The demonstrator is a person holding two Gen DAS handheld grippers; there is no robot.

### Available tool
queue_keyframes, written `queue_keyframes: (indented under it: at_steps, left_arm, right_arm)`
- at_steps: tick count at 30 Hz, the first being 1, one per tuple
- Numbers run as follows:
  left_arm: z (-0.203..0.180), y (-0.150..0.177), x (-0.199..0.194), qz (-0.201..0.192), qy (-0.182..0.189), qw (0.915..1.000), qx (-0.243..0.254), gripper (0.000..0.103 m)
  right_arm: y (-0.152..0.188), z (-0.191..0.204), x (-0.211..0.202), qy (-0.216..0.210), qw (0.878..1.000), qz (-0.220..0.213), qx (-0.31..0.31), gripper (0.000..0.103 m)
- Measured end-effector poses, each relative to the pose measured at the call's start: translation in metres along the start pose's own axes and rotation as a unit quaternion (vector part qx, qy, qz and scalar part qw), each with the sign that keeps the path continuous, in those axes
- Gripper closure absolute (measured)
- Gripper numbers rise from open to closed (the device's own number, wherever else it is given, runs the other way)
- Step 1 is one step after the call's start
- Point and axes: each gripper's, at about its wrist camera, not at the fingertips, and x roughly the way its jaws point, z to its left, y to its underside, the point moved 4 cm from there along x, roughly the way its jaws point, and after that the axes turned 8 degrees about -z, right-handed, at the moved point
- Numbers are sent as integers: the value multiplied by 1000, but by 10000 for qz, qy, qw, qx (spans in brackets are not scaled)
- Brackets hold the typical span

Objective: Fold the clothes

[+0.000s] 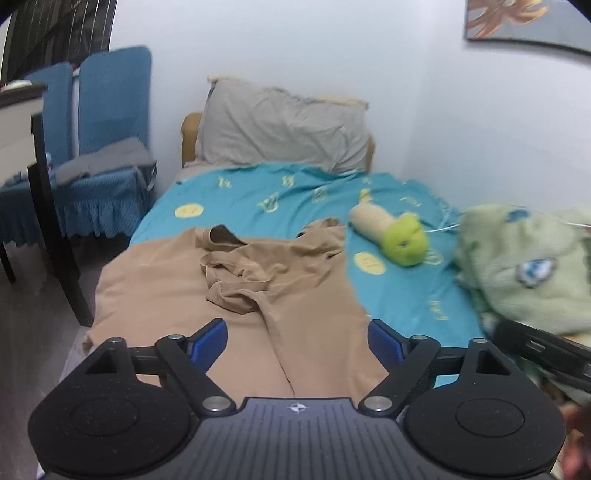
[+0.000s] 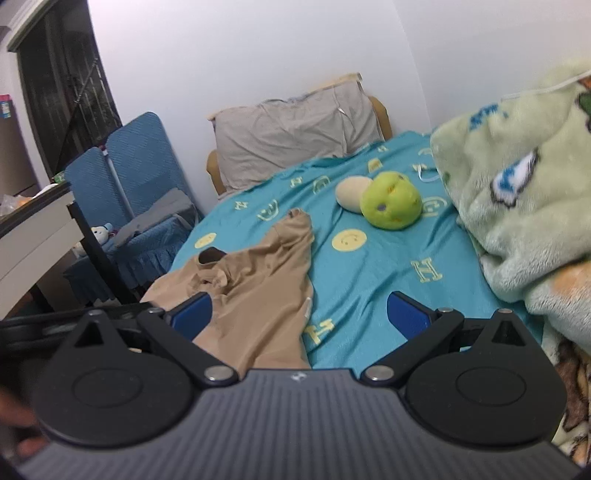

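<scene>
Left tongs (image 1: 297,341) spread wide, empty; right tongs (image 2: 299,314) likewise wide apart, empty, at 3 o'clock alongside

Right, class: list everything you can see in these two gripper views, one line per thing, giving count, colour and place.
T-shirt: one, tan, rumpled on the near left part of the bed.
Bedsheet: one, teal with yellow smileys and letters, covering the bed.
Pillow: one, grey, propped at the head of the bed against the wall.
Plush toy: one, green and cream, on the sheet beyond the T-shirt.
Fleece blanket: one, pale green with blue prints, heaped on the right side of the bed.
Chairs: two, blue covers, left of the bed; grey cloth on one seat.
Picture: one, brown tones, on the wall, upper right.
Left gripper: black with blue pads, open above the T-shirt.
Right gripper: same colours, open, over the T-shirt's right edge.
</scene>
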Motion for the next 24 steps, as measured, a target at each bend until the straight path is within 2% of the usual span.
queue_keyframes:
  at_steps: [4, 9, 11, 15, 24]
  left_arm:
    - [-8, 2, -49, -223, -114, 9995, 166, 3]
    - [-9, 16, -91, -468, -128, 9983, 331, 0]
    - [-7, 24, -98, -526, -198, 9975, 418, 0]
    - [3, 38, -101, -513, -300, 9978, 294, 0]
    - [11, 44, -101, -322, -198, 9993, 77, 0]
  right_arm:
    - [1, 10, -14, -98, 9998, -63, -139, 0]
    - [8, 23, -34, -245, 9991, -67, -327, 0]
    - [11, 28, -42, -302, 9988, -76, -367, 0]
    - [16, 34, -45, -346, 9979, -53, -540, 0]
    - [20, 34, -39, -315, 9981, 30, -524, 0]
